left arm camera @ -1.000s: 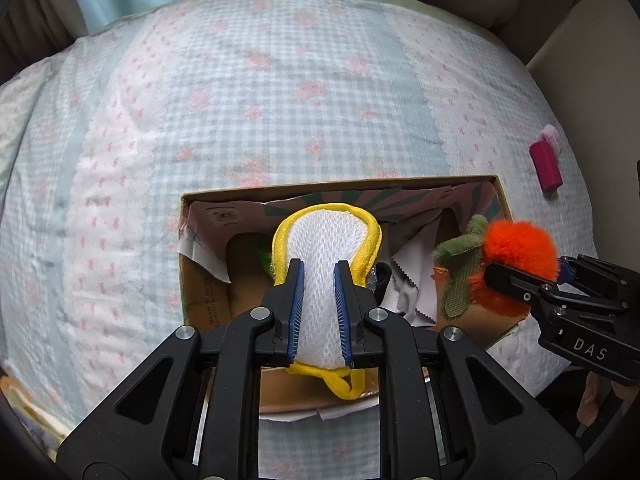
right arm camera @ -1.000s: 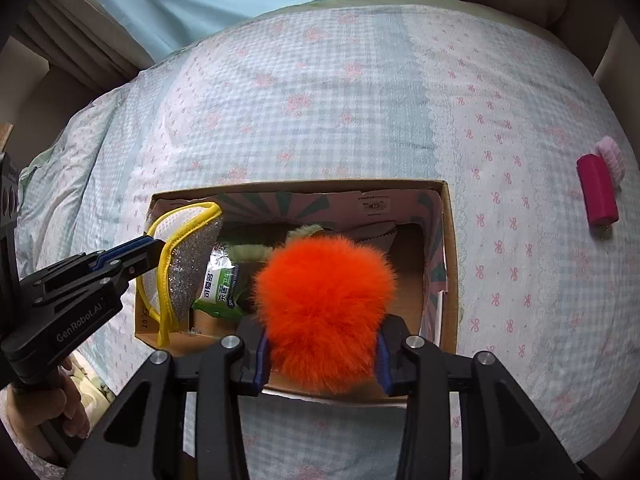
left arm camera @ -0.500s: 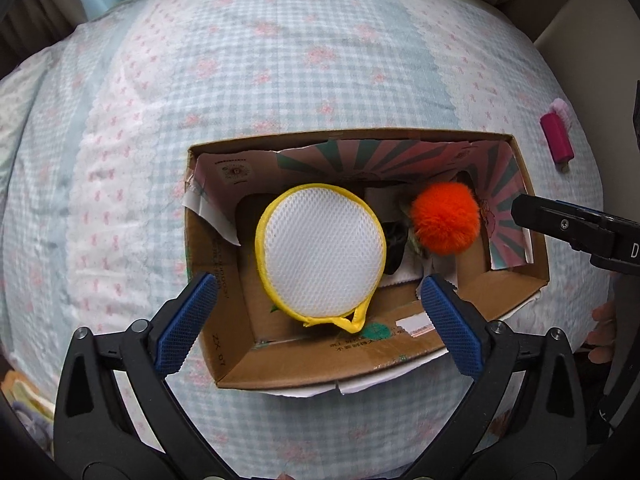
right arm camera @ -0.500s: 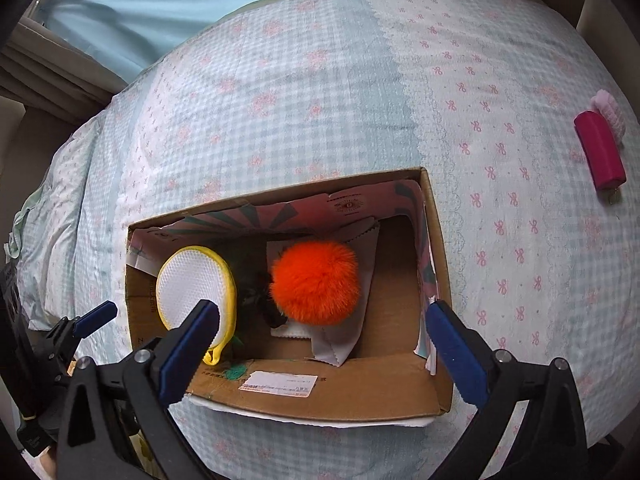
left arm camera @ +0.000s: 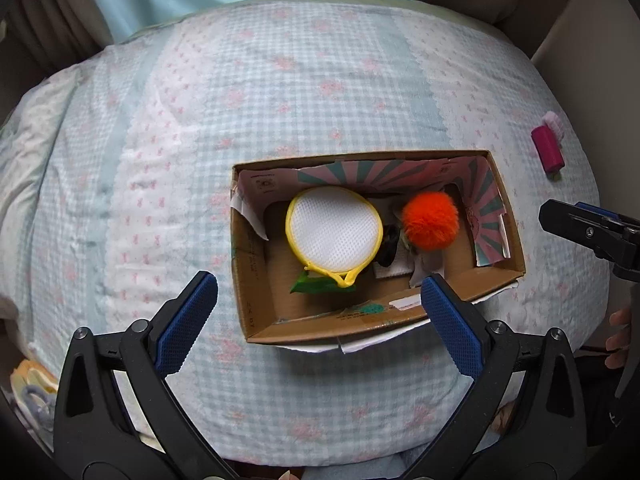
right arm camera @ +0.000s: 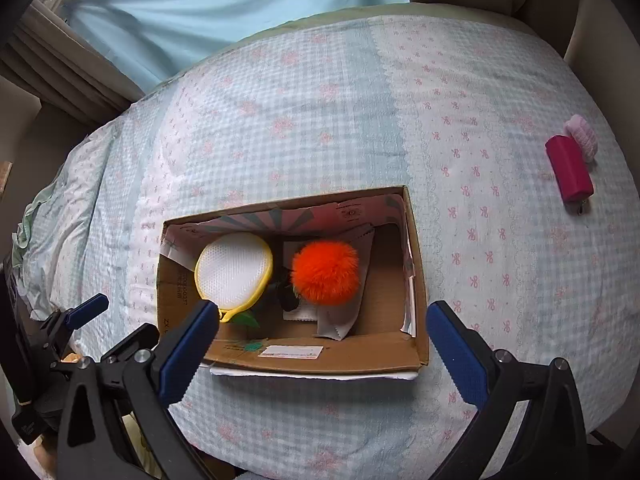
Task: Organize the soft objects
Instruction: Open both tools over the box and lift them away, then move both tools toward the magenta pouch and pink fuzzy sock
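Both grippers — left (left arm camera: 318,302) and right (right arm camera: 322,326) — have let go and lifted, jaws spread wide, empty. Mesh pad (left arm camera: 334,234) and pompom (left arm camera: 430,220) now lie in the box (left arm camera: 256,320). Pink roll (right arm camera: 570,172) waits far right — soft bedding (right arm camera: 320,100) could let it slip away when nudged.

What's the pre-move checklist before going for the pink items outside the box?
1. Left gripper empty, jaws open: ok.
2. Right gripper empty, jaws open: ok.
3. Mesh pad lying inside cardboard box: ok.
4. Orange pompom inside box, clear of both grippers: ok.
5. Magenta roll and pale pink piece in box: not ok, both on the bedspread.
6. Whether those two are attached: cannot tell.
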`<action>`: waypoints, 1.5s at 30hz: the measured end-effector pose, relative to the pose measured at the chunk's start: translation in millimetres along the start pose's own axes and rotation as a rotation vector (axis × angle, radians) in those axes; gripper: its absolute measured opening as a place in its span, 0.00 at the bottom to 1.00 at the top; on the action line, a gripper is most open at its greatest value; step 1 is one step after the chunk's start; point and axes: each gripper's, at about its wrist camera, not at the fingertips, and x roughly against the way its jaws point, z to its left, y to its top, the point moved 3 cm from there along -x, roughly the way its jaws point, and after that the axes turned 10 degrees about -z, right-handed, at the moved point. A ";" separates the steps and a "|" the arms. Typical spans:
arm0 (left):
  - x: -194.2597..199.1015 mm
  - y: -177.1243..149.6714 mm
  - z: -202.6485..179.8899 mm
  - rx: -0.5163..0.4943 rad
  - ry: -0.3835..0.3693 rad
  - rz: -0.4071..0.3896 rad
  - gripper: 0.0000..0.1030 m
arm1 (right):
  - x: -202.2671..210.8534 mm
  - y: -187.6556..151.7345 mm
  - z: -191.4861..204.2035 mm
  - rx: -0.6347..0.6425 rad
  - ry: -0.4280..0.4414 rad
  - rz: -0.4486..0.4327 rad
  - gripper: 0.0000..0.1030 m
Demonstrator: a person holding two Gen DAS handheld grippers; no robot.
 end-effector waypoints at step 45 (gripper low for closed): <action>-49.9 120.5 -421.3 -0.021 -0.081 -0.113 0.98 | 180.9 146.2 -346.8 0.384 -0.185 -0.365 1.00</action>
